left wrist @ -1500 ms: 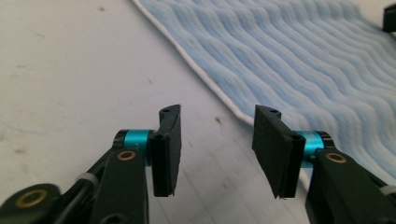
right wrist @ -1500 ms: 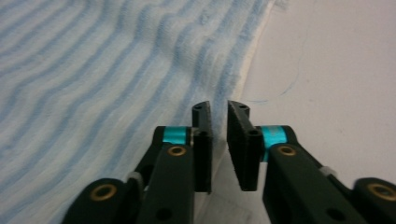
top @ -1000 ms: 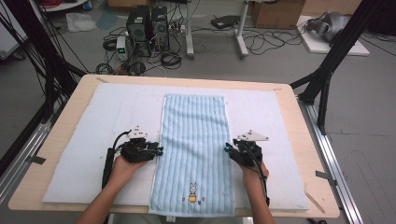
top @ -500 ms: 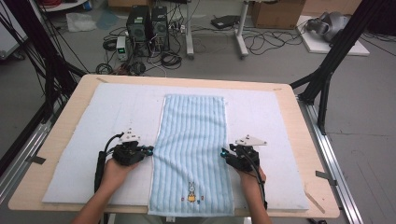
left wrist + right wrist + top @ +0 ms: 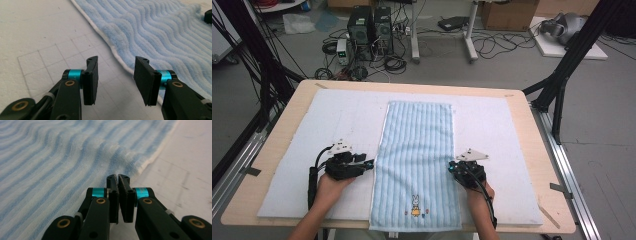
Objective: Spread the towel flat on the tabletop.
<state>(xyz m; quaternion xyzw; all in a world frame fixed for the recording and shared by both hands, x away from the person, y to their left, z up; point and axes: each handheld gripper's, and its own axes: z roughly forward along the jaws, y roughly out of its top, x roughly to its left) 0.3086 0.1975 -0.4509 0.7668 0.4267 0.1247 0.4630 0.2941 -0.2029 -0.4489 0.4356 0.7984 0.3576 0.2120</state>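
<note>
A light blue striped towel [image 5: 417, 150] lies flat and lengthwise on the white mat [image 5: 337, 115], with a small rabbit motif [image 5: 415, 205] near its front end. My left gripper [image 5: 371, 163] rests on the mat just off the towel's left edge. In the left gripper view the gripper [image 5: 116, 60] is open, with bare mat and the towel's white hem [image 5: 120, 58] beyond its tips. My right gripper [image 5: 451, 167] sits at the towel's right edge. In the right gripper view it [image 5: 118, 176] is shut, nothing visible between the pads, and the towel [image 5: 62, 157] is slightly rippled just ahead.
The mat covers most of a wooden table [image 5: 277, 150]. Computer towers [image 5: 369, 25] and cables lie on the floor beyond the far edge. Black frame legs [image 5: 562, 85] and metal rails [image 5: 569, 175] flank the table. Bare mat spreads on both sides of the towel.
Both grippers have drifted a little toward the table's front edge. The left one has backed off leftward from the towel's edge. The towel lies as before.
</note>
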